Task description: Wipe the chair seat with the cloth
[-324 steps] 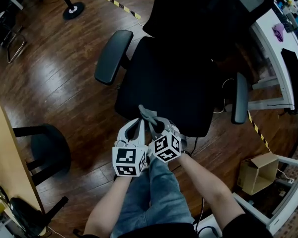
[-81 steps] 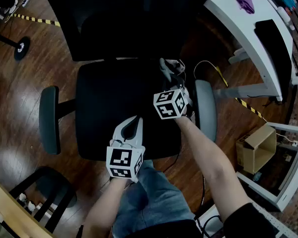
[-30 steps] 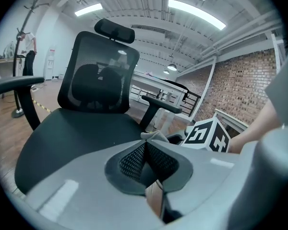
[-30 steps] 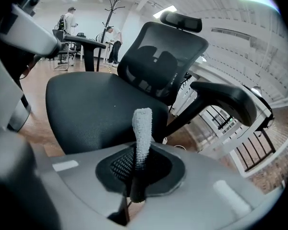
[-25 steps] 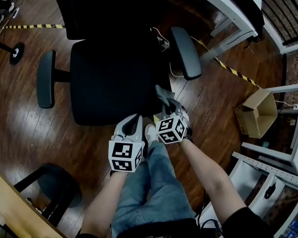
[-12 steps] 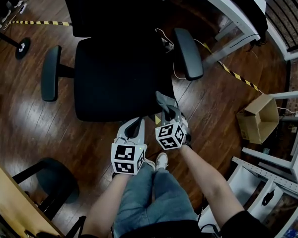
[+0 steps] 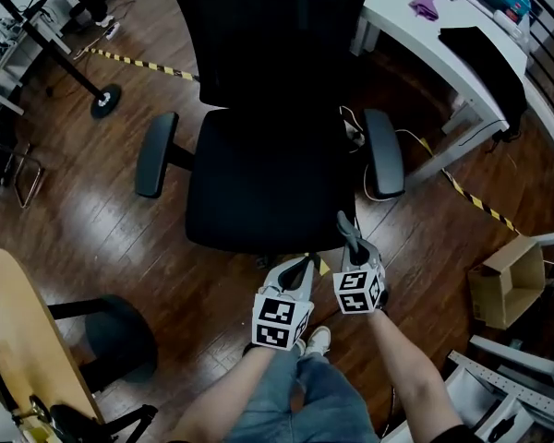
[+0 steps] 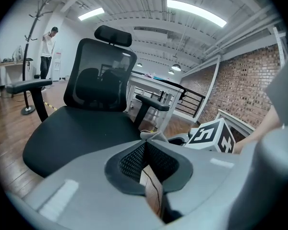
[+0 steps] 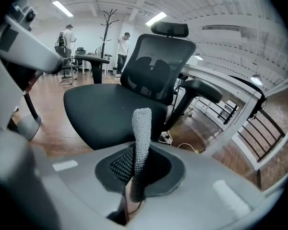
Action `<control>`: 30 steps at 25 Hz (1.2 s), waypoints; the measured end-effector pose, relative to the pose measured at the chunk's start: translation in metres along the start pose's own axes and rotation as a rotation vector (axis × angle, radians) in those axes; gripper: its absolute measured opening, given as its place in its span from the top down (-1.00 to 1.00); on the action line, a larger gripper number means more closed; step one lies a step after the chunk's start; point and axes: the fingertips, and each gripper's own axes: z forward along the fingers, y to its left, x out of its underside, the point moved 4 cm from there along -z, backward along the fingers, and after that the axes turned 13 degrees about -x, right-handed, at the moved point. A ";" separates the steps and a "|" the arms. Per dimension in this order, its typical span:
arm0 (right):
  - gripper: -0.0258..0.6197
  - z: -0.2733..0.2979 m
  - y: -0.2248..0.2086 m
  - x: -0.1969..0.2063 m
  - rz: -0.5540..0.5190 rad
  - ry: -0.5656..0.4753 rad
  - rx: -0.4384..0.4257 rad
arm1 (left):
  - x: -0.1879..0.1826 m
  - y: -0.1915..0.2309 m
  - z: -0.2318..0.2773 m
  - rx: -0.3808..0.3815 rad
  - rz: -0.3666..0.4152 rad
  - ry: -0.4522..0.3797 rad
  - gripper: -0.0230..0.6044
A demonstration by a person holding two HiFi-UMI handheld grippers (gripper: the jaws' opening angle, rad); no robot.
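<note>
Blue jeans (image 7: pixel 295 406) and a white shoe (image 7: pixel 318 340) sit at the bottom edge of the head view, and just above them the 2 grippers are side by side. The left gripper (image 7: pixel 305 262) has its jaws together, nothing between them. The right gripper (image 7: pixel 355 249) is clamped on the grey knitted cloth (image 7: pixel 347 229), which sticks straight up out of the jaws like a stiff strip. That cloth is off the chair, hanging over the dark wooden floor (image 7: pixel 92 210) just beside the front right corner of the black padded chair seat (image 7: pixel 263 187). Above that, 2 dark grey armrests flank the seat, one at the left (image 7: pixel 156 154) and one at the right (image 7: pixel 384 152). The black mesh backrest (image 7: pixel 258 35) rises towards the top of the frame. In the upper right corner, a long white desk (image 7: pixel 425 40) carries a small purple rag (image 7: pixel 423 5).
</note>
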 end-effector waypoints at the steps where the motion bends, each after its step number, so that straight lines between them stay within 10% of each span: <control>1: 0.92 -0.004 -0.004 0.002 0.011 -0.009 0.003 | 0.000 -0.004 -0.002 -0.006 0.001 -0.005 0.92; 16: 0.92 -0.018 -0.016 0.060 0.195 -0.084 0.029 | 0.038 -0.023 -0.036 -0.071 0.034 -0.005 0.91; 30: 0.92 0.018 0.060 0.044 0.348 -0.147 0.064 | 0.078 0.074 -0.060 -0.100 -0.025 0.071 0.92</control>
